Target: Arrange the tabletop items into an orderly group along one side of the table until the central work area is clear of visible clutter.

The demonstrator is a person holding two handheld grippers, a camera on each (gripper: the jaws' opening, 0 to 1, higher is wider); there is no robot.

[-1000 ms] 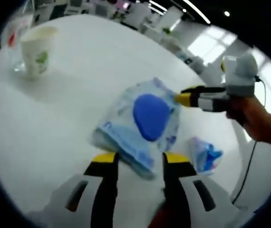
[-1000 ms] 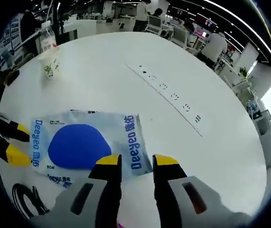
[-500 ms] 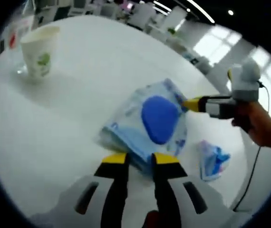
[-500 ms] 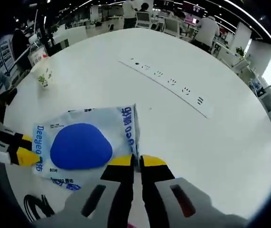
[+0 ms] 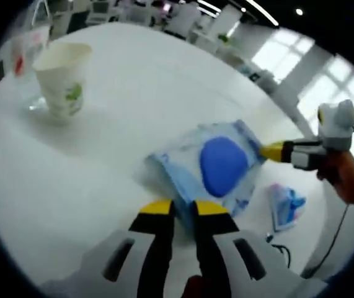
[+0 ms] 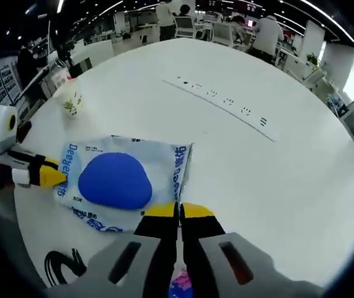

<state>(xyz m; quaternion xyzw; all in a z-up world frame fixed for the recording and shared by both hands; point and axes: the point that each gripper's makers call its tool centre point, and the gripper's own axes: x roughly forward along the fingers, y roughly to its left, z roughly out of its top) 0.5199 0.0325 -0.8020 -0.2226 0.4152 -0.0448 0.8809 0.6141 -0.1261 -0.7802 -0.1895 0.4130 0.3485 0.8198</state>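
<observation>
Big open-plan office behind the round white table. Rows of desks with monitors and a few people standing around. Long ceiling strip lights overhead, bright daylight windows off to one side.

Paper cup only obstacle; table beyond open.

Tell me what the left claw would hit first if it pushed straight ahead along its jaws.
Nothing new: the left claw is already shut on the edge of the blue wipes pack. Pushing on would likely shove the pack toward the right claw gripping its far edge.
</observation>
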